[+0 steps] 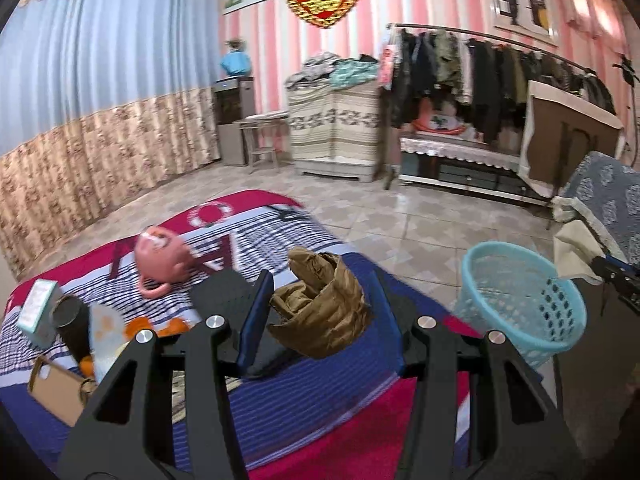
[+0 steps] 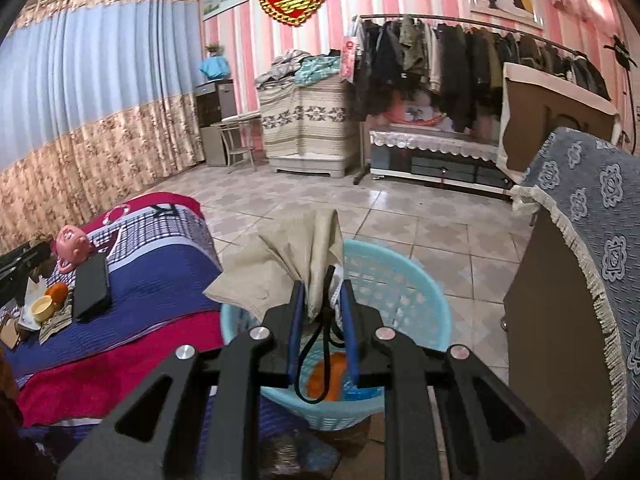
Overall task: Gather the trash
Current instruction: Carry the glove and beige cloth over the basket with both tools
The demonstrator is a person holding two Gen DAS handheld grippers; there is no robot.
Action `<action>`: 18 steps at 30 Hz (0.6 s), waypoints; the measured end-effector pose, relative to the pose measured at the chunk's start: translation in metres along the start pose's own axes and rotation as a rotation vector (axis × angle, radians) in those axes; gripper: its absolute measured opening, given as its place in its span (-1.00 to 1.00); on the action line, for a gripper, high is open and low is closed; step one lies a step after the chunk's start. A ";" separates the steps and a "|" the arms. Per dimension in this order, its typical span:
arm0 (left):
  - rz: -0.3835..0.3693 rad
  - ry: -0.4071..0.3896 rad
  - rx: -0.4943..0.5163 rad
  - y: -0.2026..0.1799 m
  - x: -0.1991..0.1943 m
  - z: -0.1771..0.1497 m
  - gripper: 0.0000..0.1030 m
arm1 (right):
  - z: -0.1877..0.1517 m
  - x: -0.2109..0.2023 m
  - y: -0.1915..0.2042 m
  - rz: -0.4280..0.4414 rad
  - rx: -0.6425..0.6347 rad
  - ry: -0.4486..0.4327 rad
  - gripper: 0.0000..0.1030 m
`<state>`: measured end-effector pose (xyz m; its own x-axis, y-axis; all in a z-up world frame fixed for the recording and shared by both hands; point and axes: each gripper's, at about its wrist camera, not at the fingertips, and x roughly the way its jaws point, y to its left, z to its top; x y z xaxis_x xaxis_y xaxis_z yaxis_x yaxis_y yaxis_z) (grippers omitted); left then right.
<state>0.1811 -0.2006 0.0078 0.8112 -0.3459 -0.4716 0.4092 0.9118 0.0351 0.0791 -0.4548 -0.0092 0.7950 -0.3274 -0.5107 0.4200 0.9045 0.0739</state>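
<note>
In the left wrist view my left gripper [image 1: 320, 276] is shut on a crumpled brown paper wad [image 1: 324, 316], which both blue pads touch; it hangs above the bed. My right gripper [image 2: 323, 284] is shut on a creased beige paper sheet [image 2: 296, 264] that fans out up and to the left, right over the light-blue plastic basket [image 2: 404, 296]. A black cord [image 2: 320, 360] loops down between the right fingers into the basket. Orange peel [image 2: 332, 376] and a blue scrap lie in its bottom. From the left wrist view the basket [image 1: 520, 304] stands to the right of the bed.
On the striped red and blue bedspread [image 1: 304, 400] lie a pink piggy bank [image 1: 160, 260], a black flat case [image 2: 93, 284], an orange, a small cup, a box and cardboard. A cabinet draped in blue cloth [image 2: 592, 232] stands close on the right. Tiled floor lies beyond.
</note>
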 end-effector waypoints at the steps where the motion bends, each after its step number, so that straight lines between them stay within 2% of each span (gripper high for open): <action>1: -0.009 0.001 0.001 -0.004 0.001 0.001 -0.06 | 0.000 0.000 -0.002 -0.006 0.000 -0.001 -0.64; 12: -0.148 -0.024 0.077 -0.083 0.019 0.015 -0.06 | -0.004 0.002 -0.043 -0.084 0.059 -0.004 -0.64; 18: -0.235 -0.002 0.131 -0.128 0.035 0.014 -0.06 | -0.008 0.004 -0.062 -0.119 0.090 0.001 -0.64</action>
<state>0.1631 -0.3330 -0.0008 0.6884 -0.5454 -0.4781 0.6368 0.7700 0.0385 0.0529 -0.5097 -0.0228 0.7367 -0.4310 -0.5210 0.5493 0.8308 0.0895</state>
